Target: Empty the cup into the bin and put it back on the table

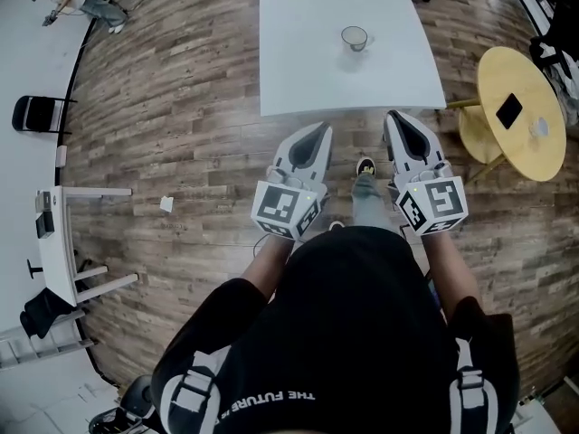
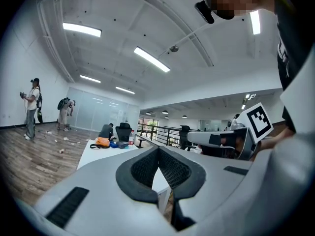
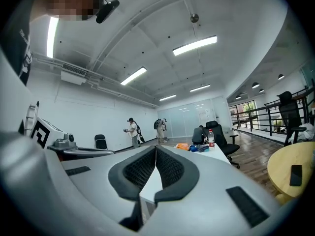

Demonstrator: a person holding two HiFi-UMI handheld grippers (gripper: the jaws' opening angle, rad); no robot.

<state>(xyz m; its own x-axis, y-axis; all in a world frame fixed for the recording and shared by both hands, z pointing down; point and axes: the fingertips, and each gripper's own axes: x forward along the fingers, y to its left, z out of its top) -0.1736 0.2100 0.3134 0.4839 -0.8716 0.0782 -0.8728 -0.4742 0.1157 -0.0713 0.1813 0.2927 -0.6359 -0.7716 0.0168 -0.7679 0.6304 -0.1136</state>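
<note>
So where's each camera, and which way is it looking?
Head view: on the person's head, looking down at the white table and cup; shirt, left gripper, right gripper show.
Left gripper view: on the left gripper, along its shut jaws towards the table; right gripper alongside.
Right gripper view: same from the right gripper; left gripper alongside.
All three share the table.

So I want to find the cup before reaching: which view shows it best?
The head view: the cup stands on the white table, seen from above. Neither gripper view shows it; each looks low across the room and catches only part of the table.
</note>
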